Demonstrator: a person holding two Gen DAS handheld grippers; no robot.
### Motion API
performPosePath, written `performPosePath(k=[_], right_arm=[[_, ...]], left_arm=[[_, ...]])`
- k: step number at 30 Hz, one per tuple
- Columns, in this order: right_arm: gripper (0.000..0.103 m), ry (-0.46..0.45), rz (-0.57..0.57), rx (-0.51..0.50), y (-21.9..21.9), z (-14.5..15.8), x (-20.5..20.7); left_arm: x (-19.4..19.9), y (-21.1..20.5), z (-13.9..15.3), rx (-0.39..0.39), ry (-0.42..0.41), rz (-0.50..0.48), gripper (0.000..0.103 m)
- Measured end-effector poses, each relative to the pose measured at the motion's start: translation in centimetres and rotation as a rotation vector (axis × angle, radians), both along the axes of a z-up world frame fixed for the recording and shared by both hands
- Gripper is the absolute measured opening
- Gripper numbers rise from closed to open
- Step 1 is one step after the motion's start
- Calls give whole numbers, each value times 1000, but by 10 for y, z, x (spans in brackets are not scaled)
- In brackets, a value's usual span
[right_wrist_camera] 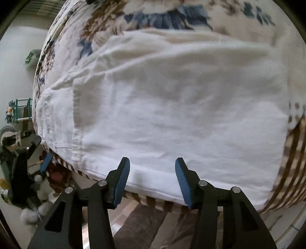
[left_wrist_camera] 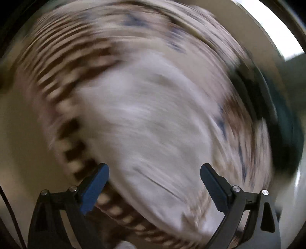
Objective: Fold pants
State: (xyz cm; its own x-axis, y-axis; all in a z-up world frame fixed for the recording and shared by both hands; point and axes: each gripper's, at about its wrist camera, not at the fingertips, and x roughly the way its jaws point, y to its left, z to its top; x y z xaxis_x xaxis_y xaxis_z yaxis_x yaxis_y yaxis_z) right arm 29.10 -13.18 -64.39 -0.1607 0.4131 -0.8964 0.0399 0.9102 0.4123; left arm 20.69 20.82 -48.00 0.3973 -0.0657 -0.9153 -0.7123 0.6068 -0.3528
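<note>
- Pants point(right_wrist_camera: 172, 107), white, lie spread flat on a bed with a flowered cover point(right_wrist_camera: 166, 15); their near edge runs along the bed's striped border point(right_wrist_camera: 292, 162).
- In the right wrist view the right claw point(right_wrist_camera: 152, 182) has its two blue fingers point(right_wrist_camera: 122, 182) apart, with nothing between them, and it is just above the near edge of the pants.
- At the left side of this view the left claw point(right_wrist_camera: 41, 151) shows beside the bed corner, close to the end of the pants.
- The left wrist view is strongly blurred; the left claw point(left_wrist_camera: 154, 186) has its fingers wide apart, and white cloth point(left_wrist_camera: 153, 118) fills the space in front of them.
- I cannot tell if this claw touches the cloth.
- Below the bed edge a tiled floor point(right_wrist_camera: 283, 224) is visible.
</note>
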Motion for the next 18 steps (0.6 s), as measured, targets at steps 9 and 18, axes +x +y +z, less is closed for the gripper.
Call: performPosePath(k=[9, 18], right_arm=[[52, 20, -11, -72, 14, -6, 23], [52, 18, 44, -111, 41, -10, 25]], left_arm=[[-17, 65, -63, -173, -80, 269, 93], [-27, 68, -39, -209, -220, 293, 91]])
